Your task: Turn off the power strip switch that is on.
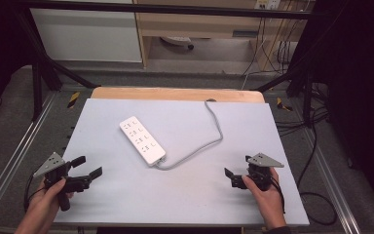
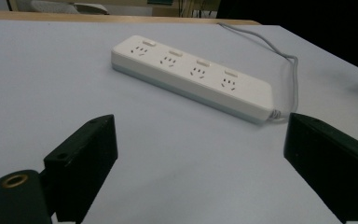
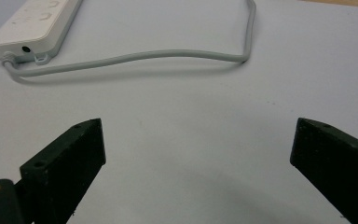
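Note:
A white power strip [image 1: 142,139] with several sockets lies diagonally on the pale grey mat [image 1: 126,195], left of centre. Its grey cable [image 1: 213,131] curves from the near end round to the table's far edge. In the left gripper view the power strip [image 2: 191,77] lies ahead of the open black jaws, a short way off. My left gripper [image 1: 88,166] is held at the front left, open and empty. At the front right my right gripper [image 1: 237,171] is open and empty; its view shows the strip's cable end [image 3: 25,35] and the cable [image 3: 168,56] ahead.
A wooden table edge [image 1: 175,93] shows beyond the mat. Black frame bars [image 1: 48,63] stand at both back corners, with loose black cables [image 1: 316,146] on the floor at the right. A white cabinet [image 1: 87,34] and a wooden shelf [image 1: 199,24] stand behind.

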